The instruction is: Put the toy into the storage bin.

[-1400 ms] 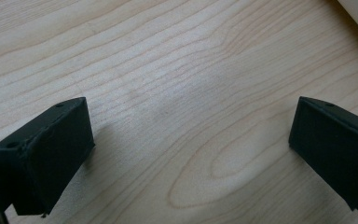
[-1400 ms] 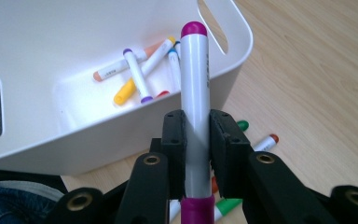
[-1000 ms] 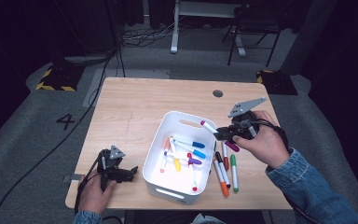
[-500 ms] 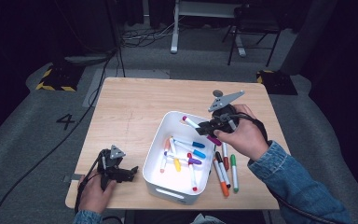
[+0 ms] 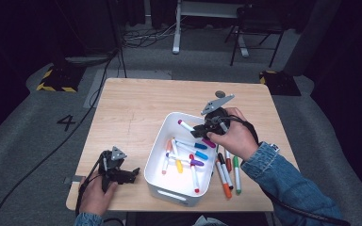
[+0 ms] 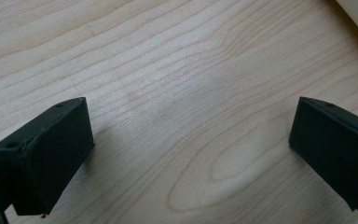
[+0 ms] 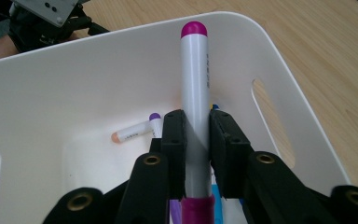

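Right gripper (image 7: 196,135): jaws clamped on a magenta-capped marker (image 7: 194,88), barrel running straight out between them, cap end foremost, presumably for dropping in. Beyond and beneath the jaws: white bin (image 7: 279,60), holding loose markers (image 5: 185,155). Left gripper (image 6: 186,154): jaws spread wide over bare table (image 6: 168,70), nothing between them, idle.

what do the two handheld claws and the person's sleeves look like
Both are black. The left claw has two blocky matte black jaws with small screw holes. The right claw has black linkage arms with brass-coloured rivets. Each carries a grey three-cornered plate on top and trails a black cable. The person wears blue denim sleeves, cuffed at the right wrist.
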`<state>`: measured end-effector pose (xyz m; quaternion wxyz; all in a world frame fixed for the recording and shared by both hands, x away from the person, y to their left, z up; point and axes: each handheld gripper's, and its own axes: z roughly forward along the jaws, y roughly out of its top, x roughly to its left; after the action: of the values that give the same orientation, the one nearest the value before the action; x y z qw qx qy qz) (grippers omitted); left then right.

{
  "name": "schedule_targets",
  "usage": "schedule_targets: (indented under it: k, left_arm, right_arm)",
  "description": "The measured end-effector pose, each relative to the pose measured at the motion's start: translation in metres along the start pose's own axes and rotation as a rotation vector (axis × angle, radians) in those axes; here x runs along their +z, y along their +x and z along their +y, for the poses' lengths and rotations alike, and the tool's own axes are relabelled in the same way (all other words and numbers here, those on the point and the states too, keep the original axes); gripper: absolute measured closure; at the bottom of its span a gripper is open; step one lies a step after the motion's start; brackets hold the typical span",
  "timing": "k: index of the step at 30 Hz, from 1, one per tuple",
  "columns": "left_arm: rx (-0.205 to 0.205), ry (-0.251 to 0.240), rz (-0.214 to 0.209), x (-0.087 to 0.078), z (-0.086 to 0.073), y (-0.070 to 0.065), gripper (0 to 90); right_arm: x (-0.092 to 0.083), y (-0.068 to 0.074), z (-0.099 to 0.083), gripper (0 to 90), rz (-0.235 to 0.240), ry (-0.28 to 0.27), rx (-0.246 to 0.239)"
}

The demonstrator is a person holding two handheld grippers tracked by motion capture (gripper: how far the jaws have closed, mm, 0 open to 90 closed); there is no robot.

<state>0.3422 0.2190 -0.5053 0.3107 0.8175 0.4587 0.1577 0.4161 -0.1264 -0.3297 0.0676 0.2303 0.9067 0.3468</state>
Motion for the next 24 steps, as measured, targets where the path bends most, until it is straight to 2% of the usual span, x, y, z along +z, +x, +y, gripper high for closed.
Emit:
schedule_targets:
  k: [11, 17, 19, 24]
  left_arm:
    - [-0.001, -0.001, 0.001, 0.000, 0.000, 0.000, 0.0]
    - [0.000, 0.000, 0.000, 0.000, 0.000, 0.000, 0.0]
    - [0.000, -0.001, 0.001, 0.000, 0.000, 0.000, 0.0]
    - [0.000, -0.002, 0.001, 0.000, 0.000, 0.000, 0.0]
  right_arm:
    - [0.016, 0.005, -0.009, 76.9, 0.004, 0.044, -0.030]
    - [0.027, 0.010, -0.013, 77.0, -0.009, 0.091, -0.055]
    - [0.029, 0.011, -0.014, 77.0, -0.005, 0.091, -0.049]
    - [0.037, 0.015, -0.016, 76.9, 0.003, 0.116, -0.084]
